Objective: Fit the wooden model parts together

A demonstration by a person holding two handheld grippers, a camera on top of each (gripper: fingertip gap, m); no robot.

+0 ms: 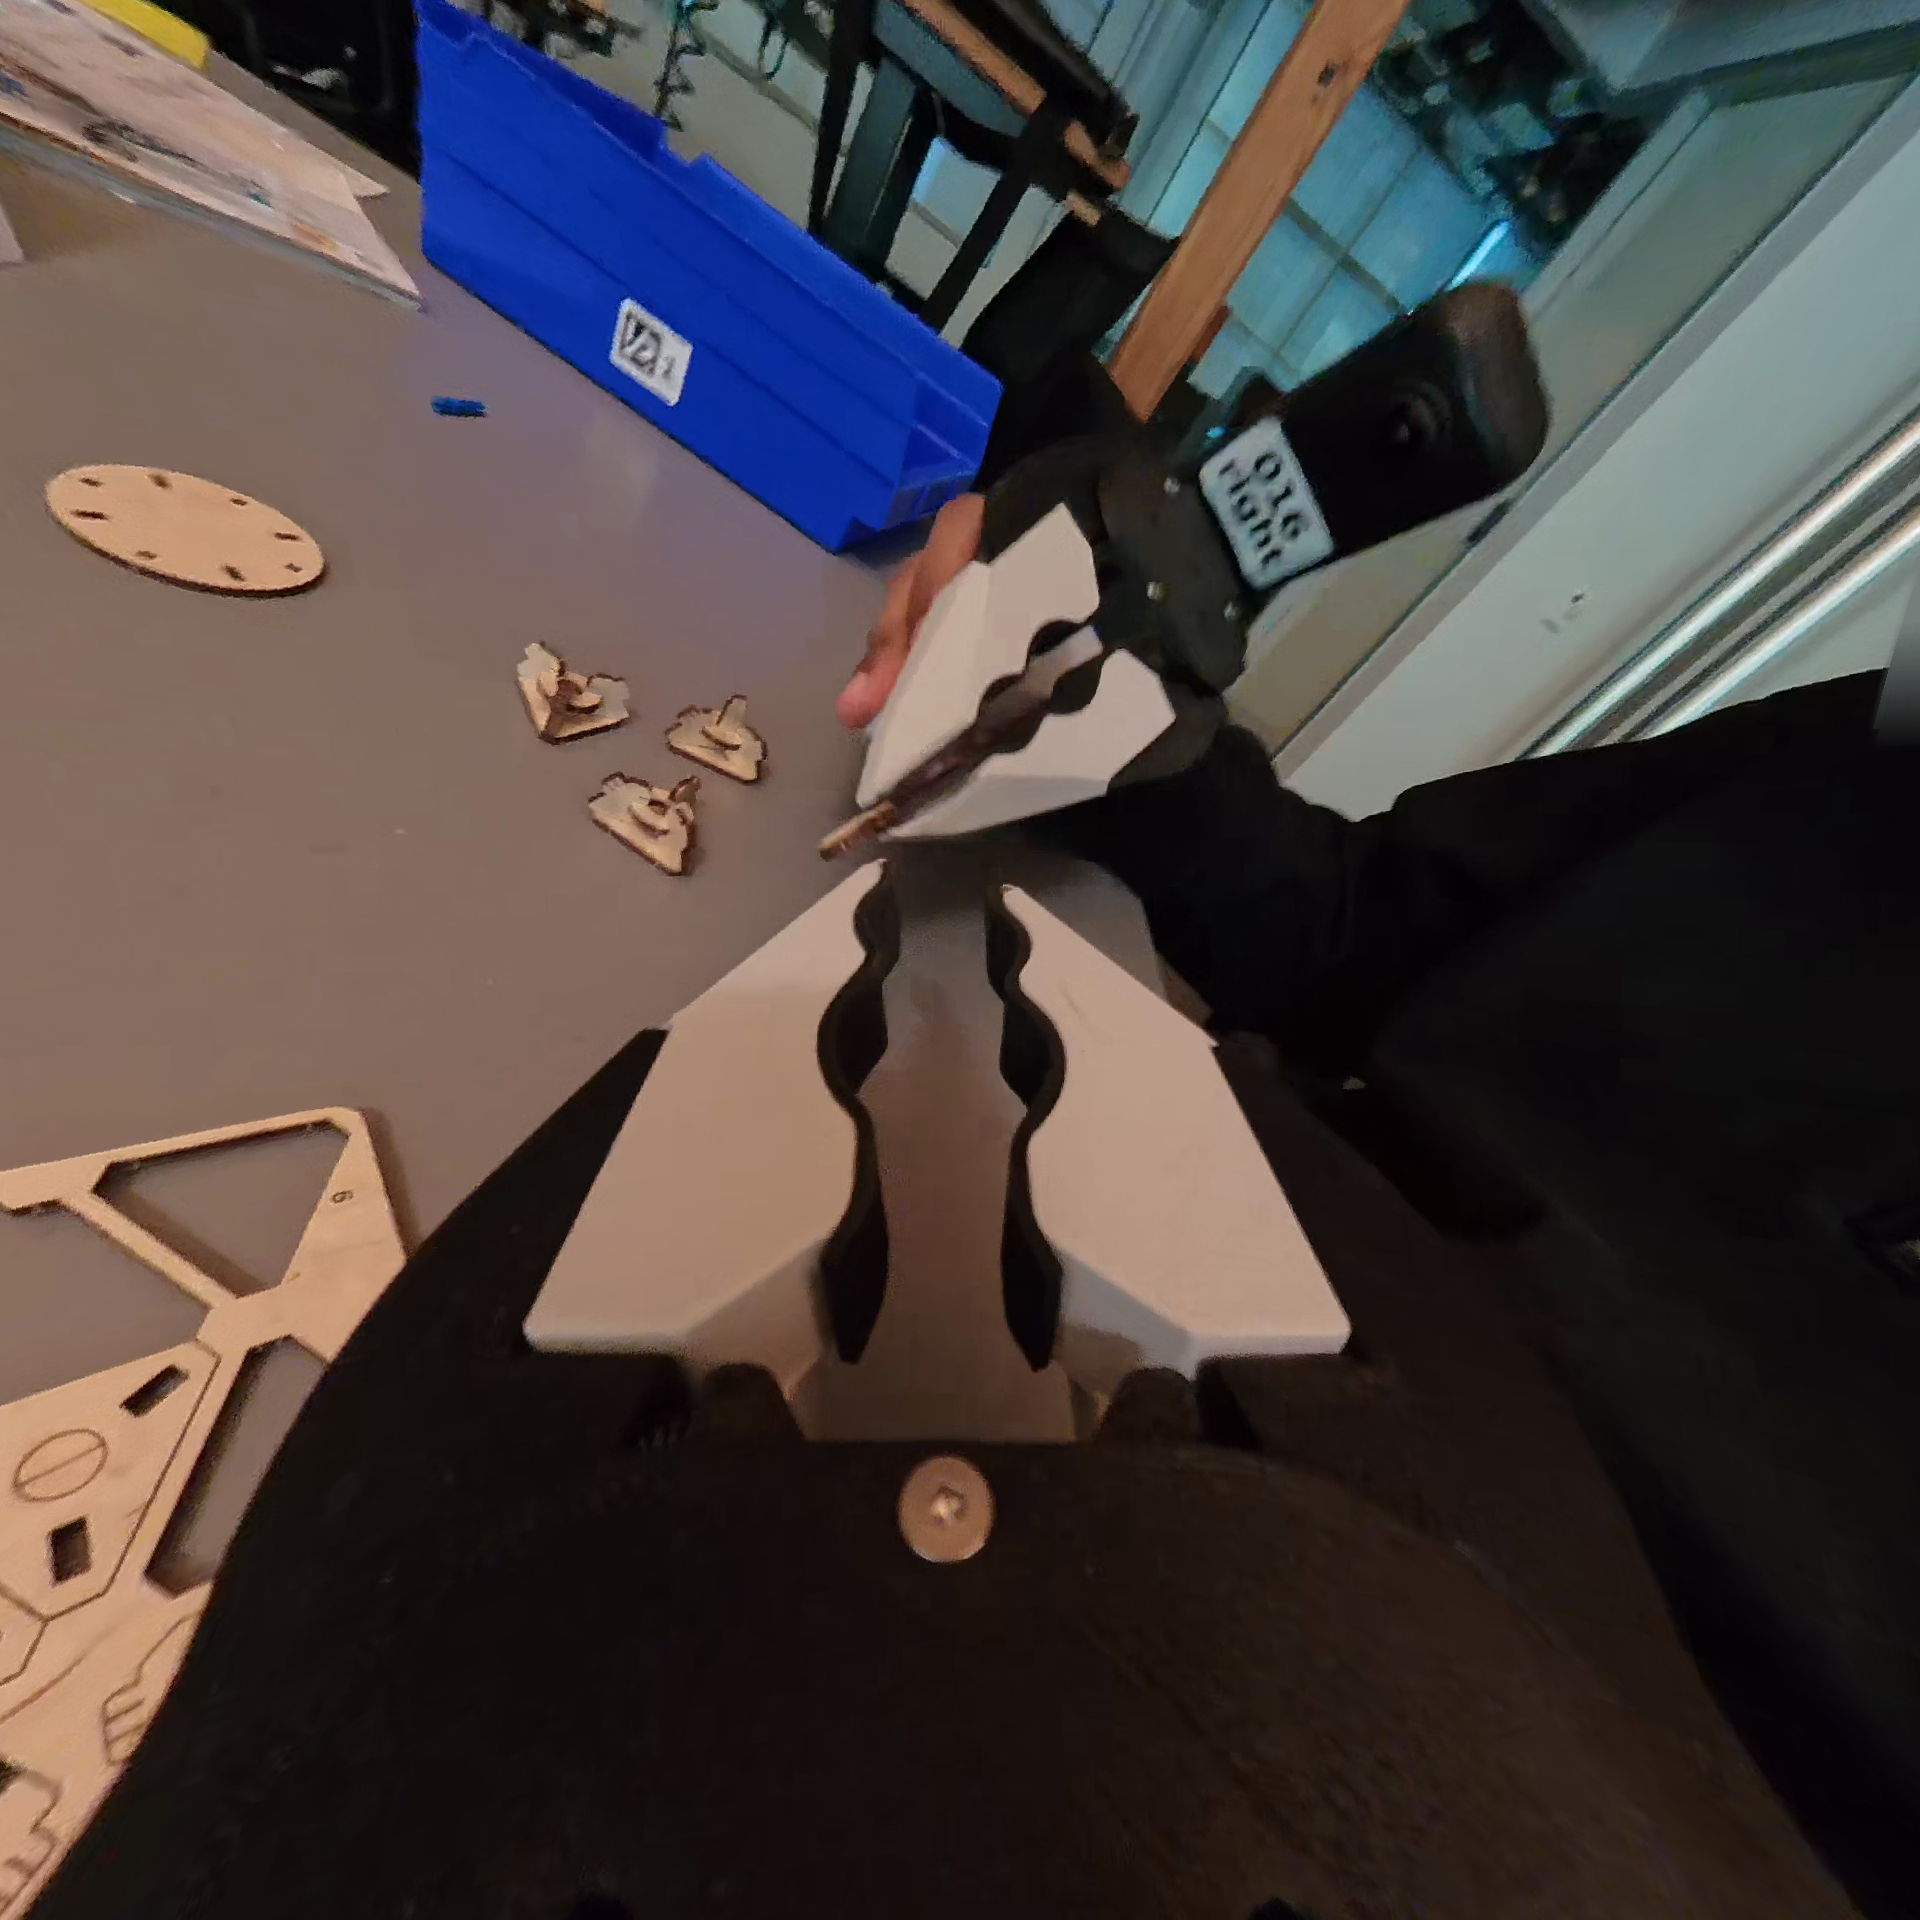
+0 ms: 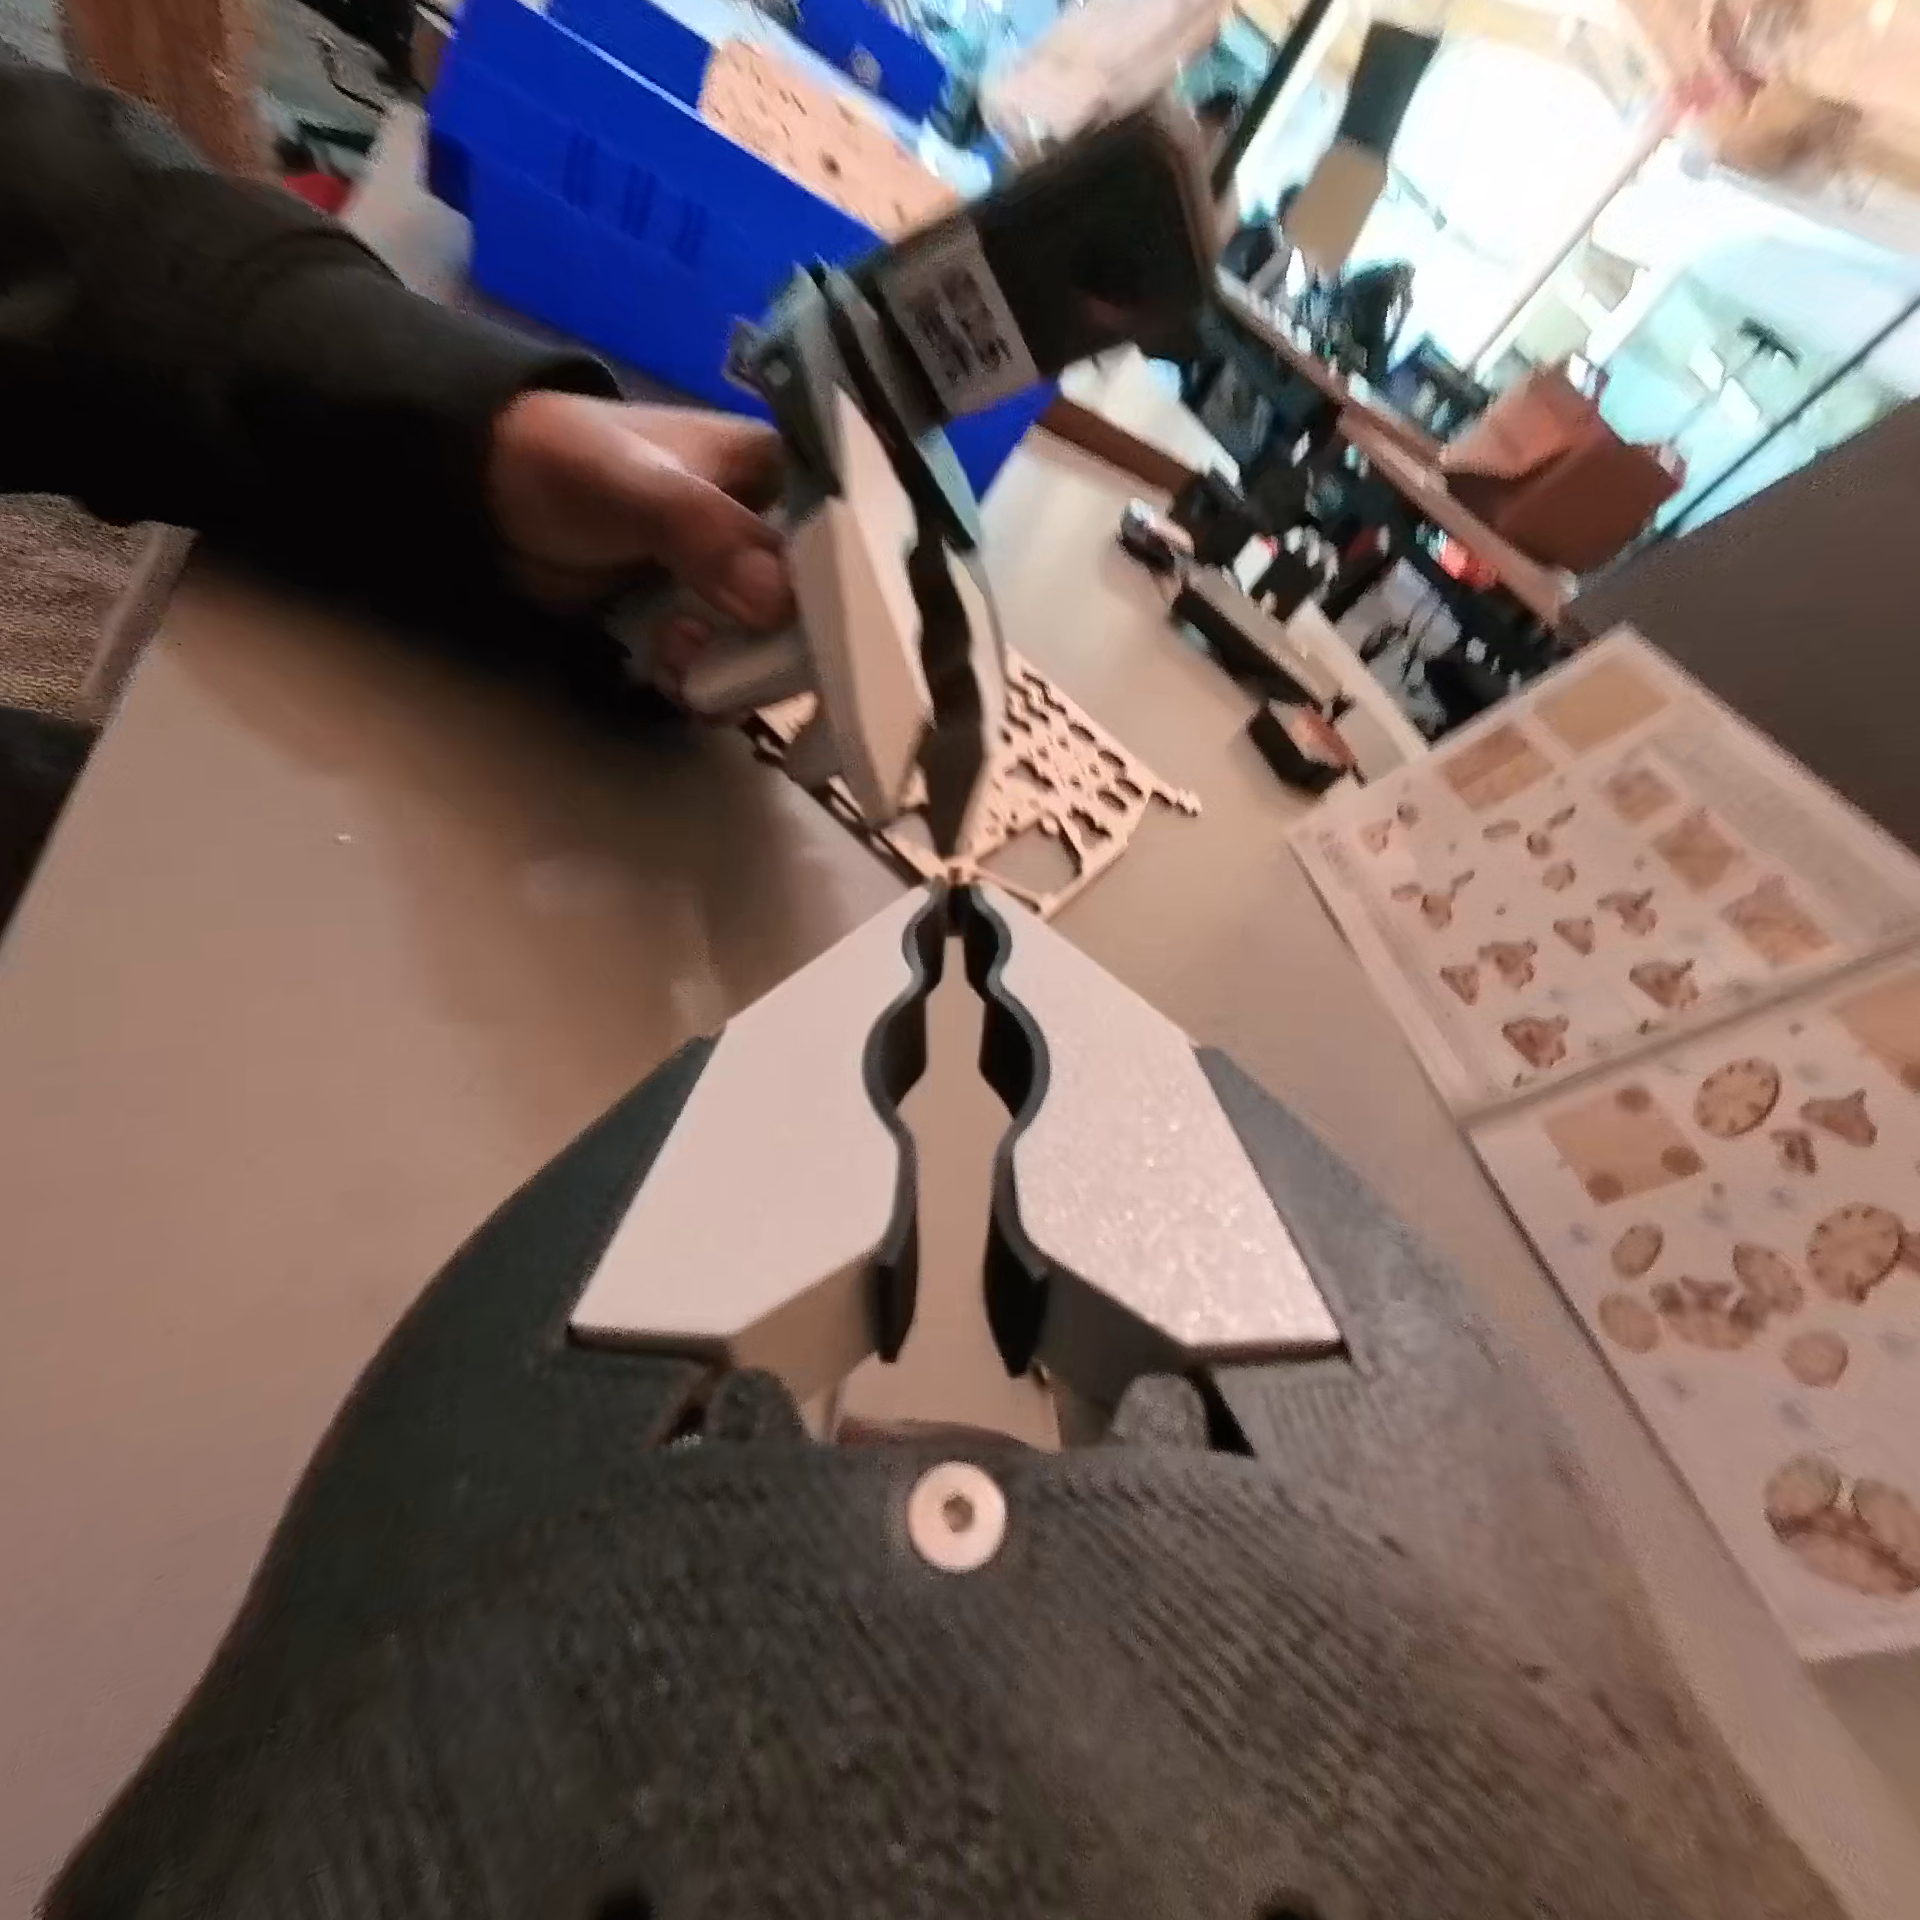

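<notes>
In the left wrist view my left gripper (image 1: pixel 940 883) is open above the grey table (image 1: pixel 312 935), with nothing between its fingers. Just beyond its tips my right gripper (image 1: pixel 883 816) is shut on a small flat wooden piece (image 1: pixel 854 833) that sticks out of its tips. In the right wrist view my right gripper (image 2: pixel 951 904) is shut, with the tip of the wooden piece (image 2: pixel 953 885) showing at its fingertips. The left gripper (image 2: pixel 935 821) points down at it from above, jaws apart. Three small wooden assemblies (image 1: pixel 646 821) lie on the table to the left.
A wooden disc with slots (image 1: pixel 185 530) lies far left. A blue bin (image 1: pixel 675 270) stands at the back. A cut-out wooden sheet (image 1: pixel 156 1351) lies at the lower left and also shows in the right wrist view (image 2: pixel 1081 769). Printed instruction sheets (image 2: pixel 1558 883) lie at the right. Less than 4 cm separates the two grippers' tips.
</notes>
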